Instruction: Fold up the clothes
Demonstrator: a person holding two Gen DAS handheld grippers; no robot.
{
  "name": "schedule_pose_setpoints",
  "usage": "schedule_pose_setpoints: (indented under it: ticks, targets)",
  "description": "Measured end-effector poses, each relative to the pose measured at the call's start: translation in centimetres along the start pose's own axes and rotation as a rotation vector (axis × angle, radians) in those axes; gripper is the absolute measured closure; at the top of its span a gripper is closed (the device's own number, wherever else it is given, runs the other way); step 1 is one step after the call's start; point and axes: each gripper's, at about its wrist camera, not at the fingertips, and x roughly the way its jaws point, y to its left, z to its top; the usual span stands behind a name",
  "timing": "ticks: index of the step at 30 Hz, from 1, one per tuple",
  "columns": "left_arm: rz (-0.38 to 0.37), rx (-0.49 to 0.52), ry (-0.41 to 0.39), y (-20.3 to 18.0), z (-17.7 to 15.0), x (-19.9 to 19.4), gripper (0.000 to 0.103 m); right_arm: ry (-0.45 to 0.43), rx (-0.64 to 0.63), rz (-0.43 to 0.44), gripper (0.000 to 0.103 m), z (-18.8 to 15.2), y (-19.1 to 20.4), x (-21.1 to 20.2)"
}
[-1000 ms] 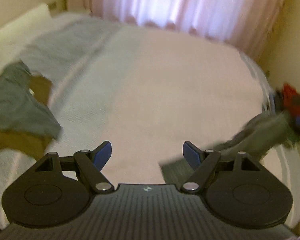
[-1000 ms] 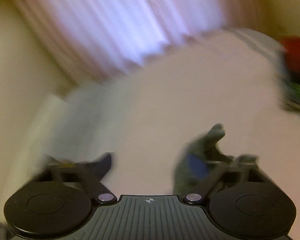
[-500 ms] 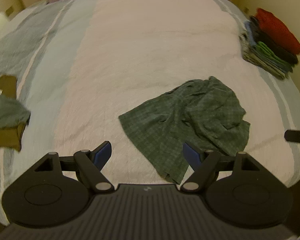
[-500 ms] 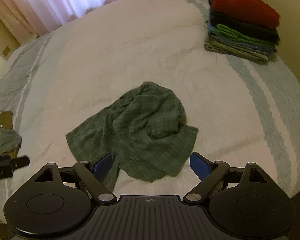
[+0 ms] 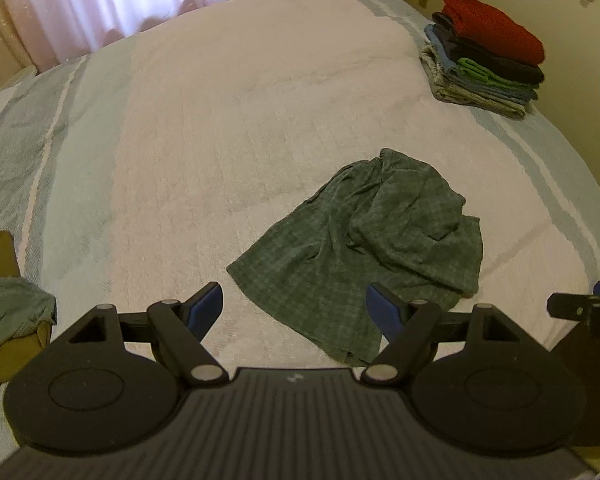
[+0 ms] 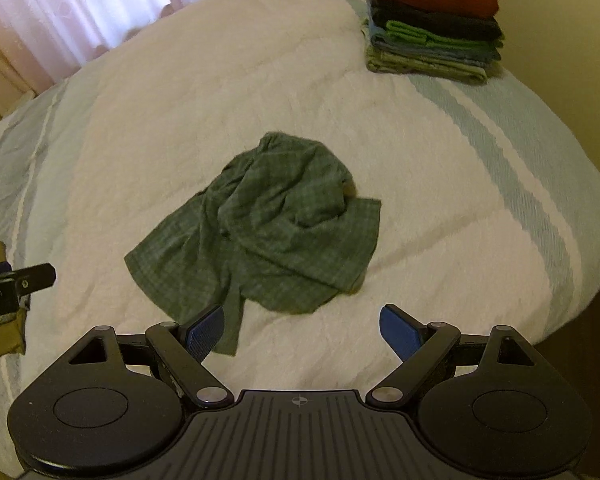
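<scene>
A crumpled dark green plaid garment [image 5: 374,248] lies near the front edge of the white-and-pale-blue striped bed cover [image 5: 220,128], well apart from the stack of folded clothes [image 5: 486,54] at its far right corner. The left gripper [image 5: 296,308] and right gripper [image 6: 302,326] both hover spread wide, holding nothing. Best to pinch two opposite corners and draw the cloth flat before any fold. Pale lettering on the left tool's side is too cropped to read.
</scene>
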Motion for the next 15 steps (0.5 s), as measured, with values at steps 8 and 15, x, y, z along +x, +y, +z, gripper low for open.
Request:
schedule_pose_setpoints:
  ticks: [8, 15]
  targets:
    - [-0.023, 0.021, 0.003, 1.2, -1.0, -0.3, 0.027, 0.029, 0.002, -0.022, 0.016, -2.0, 2.3, 0.7]
    - [-0.015, 0.014, 0.008, 1.2, -1.0, -0.3, 0.027, 0.028, -0.022, -0.015, 0.016, -1.8, 2.4, 1.0]
